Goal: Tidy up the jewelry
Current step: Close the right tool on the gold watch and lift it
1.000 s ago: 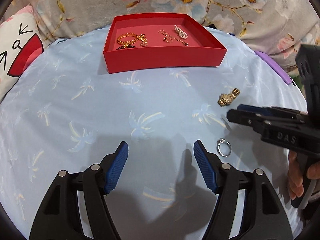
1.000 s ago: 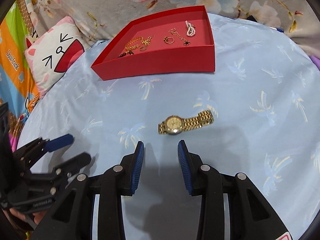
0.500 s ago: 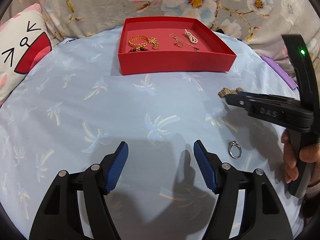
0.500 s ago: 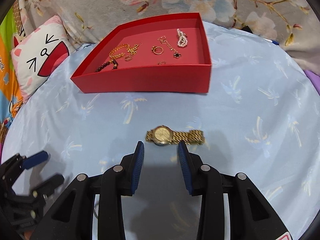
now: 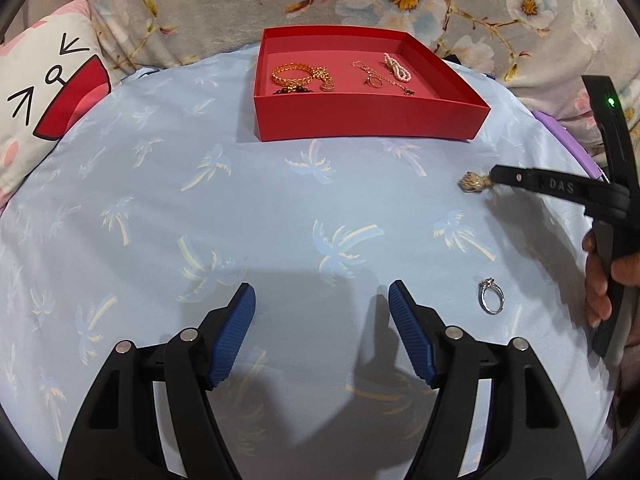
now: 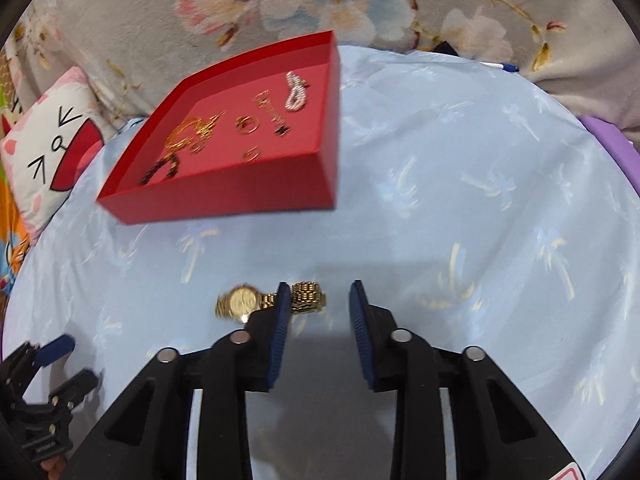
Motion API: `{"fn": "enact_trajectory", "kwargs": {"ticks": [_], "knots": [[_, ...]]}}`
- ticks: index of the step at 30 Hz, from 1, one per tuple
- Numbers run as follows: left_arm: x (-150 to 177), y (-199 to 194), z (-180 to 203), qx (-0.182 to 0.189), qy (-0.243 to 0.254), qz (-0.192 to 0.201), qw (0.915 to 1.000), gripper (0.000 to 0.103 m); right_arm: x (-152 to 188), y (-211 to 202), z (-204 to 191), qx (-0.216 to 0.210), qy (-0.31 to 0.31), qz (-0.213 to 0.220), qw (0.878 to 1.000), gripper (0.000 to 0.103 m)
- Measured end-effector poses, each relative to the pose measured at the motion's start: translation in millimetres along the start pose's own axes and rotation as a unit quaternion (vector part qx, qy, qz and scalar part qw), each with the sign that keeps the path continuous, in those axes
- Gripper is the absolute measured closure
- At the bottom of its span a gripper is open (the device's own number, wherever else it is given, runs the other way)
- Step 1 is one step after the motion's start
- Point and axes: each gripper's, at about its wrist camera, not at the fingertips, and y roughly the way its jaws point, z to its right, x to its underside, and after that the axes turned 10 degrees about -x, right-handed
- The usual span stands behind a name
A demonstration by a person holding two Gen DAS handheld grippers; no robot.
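A pale blue cloth with a palm-tree print covers the surface, a grey floral blanket lies beyond its far edge, a white-and-pink cartoon cushion sits at its far left corner, and a purple item shows at its right edge.

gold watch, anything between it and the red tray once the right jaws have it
Nothing visible. Only bare blue cloth lies between the gold watch and the red tray. The right gripper is closing with the watch band between its jaws. The silver ring lies off to the side.
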Motion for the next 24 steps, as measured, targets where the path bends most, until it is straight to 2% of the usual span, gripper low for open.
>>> {"fn": "enact_trajectory", "kwargs": {"ticks": [2,4,6,10,12,16,18,21,23,24], "knots": [[0,0,0,0.0,-0.001,0.0,1.0,0.036,-8,0,7,0.005,0.014,0.017,1.0,0.085],[0,0,0,0.0,-0.001,0.0,1.0,0.036,-12,-5,12,-0.015,0.032,0.03,0.999,0.084],[0,0,-1,0.0,-0.002,0.0,1.0,0.036,-10,-11,13,-0.029,0.042,0.034,0.998,0.079],[-1,0,-2,0.001,-0.004,0.0,1.0,0.035,1,-12,7,-0.038,0.05,0.018,0.998,0.059],[-1,0,-2,0.001,-0.004,0.0,1.0,0.035,5,-4,0,-0.038,0.05,0.0,0.998,0.058],[-1,1,-2,0.001,-0.004,0.0,1.0,0.035,7,5,-19,-0.003,0.023,0.006,1.0,0.054],[-1,1,-2,0.001,-0.004,0.0,1.0,0.035,7,8,-23,0.01,0.017,0.011,1.0,0.054],[-1,0,-2,0.001,-0.004,0.0,1.0,0.035,10,9,-26,0.037,-0.002,0.01,0.999,0.064],[-1,1,-2,0.002,-0.003,0.0,1.0,0.033,13,5,-23,0.039,-0.004,0.009,0.999,0.078],[-1,1,-2,0.003,-0.001,-0.001,1.0,0.031,15,1,-19,0.04,-0.005,0.008,0.999,0.08]]}}
